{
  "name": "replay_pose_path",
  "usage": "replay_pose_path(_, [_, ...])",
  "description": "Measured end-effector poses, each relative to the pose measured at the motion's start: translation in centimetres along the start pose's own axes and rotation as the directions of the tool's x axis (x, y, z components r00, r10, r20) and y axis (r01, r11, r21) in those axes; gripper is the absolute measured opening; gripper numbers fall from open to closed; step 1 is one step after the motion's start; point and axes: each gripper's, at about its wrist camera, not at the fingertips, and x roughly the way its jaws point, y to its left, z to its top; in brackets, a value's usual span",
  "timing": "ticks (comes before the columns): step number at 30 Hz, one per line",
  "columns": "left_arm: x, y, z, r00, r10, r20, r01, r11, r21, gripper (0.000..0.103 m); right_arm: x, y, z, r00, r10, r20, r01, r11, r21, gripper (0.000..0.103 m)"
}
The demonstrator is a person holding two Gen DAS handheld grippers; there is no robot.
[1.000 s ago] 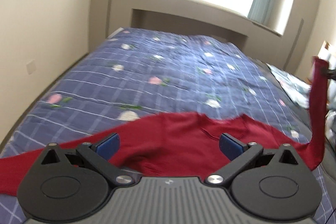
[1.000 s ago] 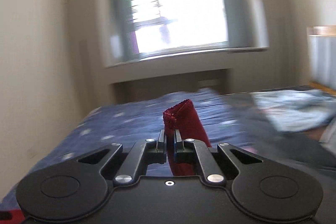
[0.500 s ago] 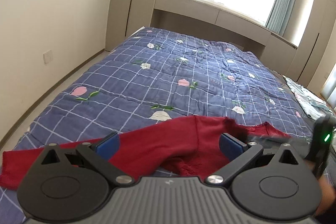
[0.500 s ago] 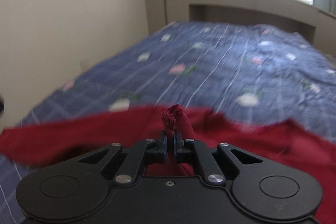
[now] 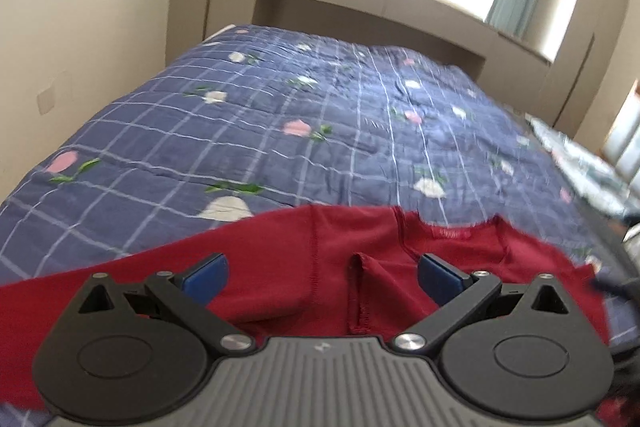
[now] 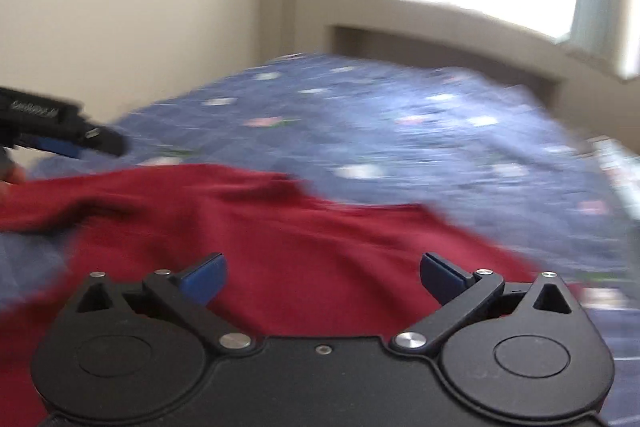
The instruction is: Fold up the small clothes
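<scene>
A dark red long-sleeved top lies spread on the near end of the bed, with a sleeve folded over its middle and its neckline toward the right. My left gripper is open and empty just above it. My right gripper is open and empty above the same top. The left gripper also shows at the left edge of the right wrist view, above the top's left part.
The bed has a blue checked quilt with flower prints. A beige wall runs along its left side. A window ledge and curtains stand beyond the far end. Patterned light fabric lies at the bed's right edge.
My right gripper has opened and let go of the red sleeve, which now lies on the top. Both views are blurred from motion. The left gripper stays open.
</scene>
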Motion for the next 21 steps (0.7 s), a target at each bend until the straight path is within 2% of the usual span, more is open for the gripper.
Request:
replay_pose_path(3, [2.7,-2.9,-0.8,0.999,0.036,-0.022,-0.034,0.997,0.072,0.103,-0.7,-4.6,-1.4,0.981,-0.192,-0.003,0.192,0.981,0.039,0.102])
replay_pose_path(5, [4.3,-4.9,-1.5,0.997,0.07,-0.024,-0.067,0.989,0.131,0.103,-0.4,-7.8,-2.4,0.96,-0.279,-0.009,0.279,0.956,0.092,0.102])
replay_pose_path(7, [5.5,-6.3,-2.0,0.99,0.136,-0.021,-0.131,0.978,0.161,0.103,0.5,-10.4,-3.3,0.942,-0.334,-0.024,0.334,0.933,0.132,0.102])
replay_pose_path(8, [6.1,-6.8,-2.3,0.986,0.165,-0.024,-0.159,0.974,0.161,0.103,1.4,-11.6,-3.7,0.934,-0.353,-0.055,0.357,0.922,0.147,0.102])
replay_pose_path(11, [7.0,-6.6,-2.4,0.983,0.178,-0.046,-0.17,0.976,0.133,0.103,3.5,-14.0,-4.6,0.92,-0.367,-0.14,0.386,0.91,0.15,0.102])
replay_pose_path(12, [7.3,-6.3,-2.4,0.979,0.196,-0.054,-0.188,0.975,0.118,0.103,4.0,-14.4,-5.0,0.907,-0.392,-0.157,0.412,0.902,0.129,0.102])
replay_pose_path(14, [7.9,-5.7,-2.5,0.962,0.263,-0.073,-0.254,0.961,0.109,0.103,4.6,-14.7,-5.8,0.875,-0.453,-0.173,0.47,0.88,0.074,0.102])
replay_pose_path(15, [8.2,-5.4,-2.7,0.95,0.299,-0.088,-0.289,0.951,0.11,0.103,4.8,-15.1,-6.3,0.863,-0.478,-0.164,0.492,0.869,0.054,0.102])
replay_pose_path(16, [8.6,-4.9,-2.8,0.945,0.308,-0.109,-0.297,0.949,0.103,0.103,4.7,-15.6,-6.6,0.859,-0.489,-0.151,0.502,0.863,0.054,0.102])
replay_pose_path(20, [8.5,-3.8,-2.9,0.955,0.264,-0.135,-0.258,0.964,0.065,0.102,2.8,-16.7,-7.2,0.841,-0.513,-0.171,0.533,0.84,0.104,0.102])
replay_pose_path(21, [8.3,-3.9,-2.8,0.956,0.261,-0.136,-0.254,0.965,0.068,0.102,1.8,-16.6,-7.3,0.849,-0.502,-0.167,0.523,0.844,0.119,0.102])
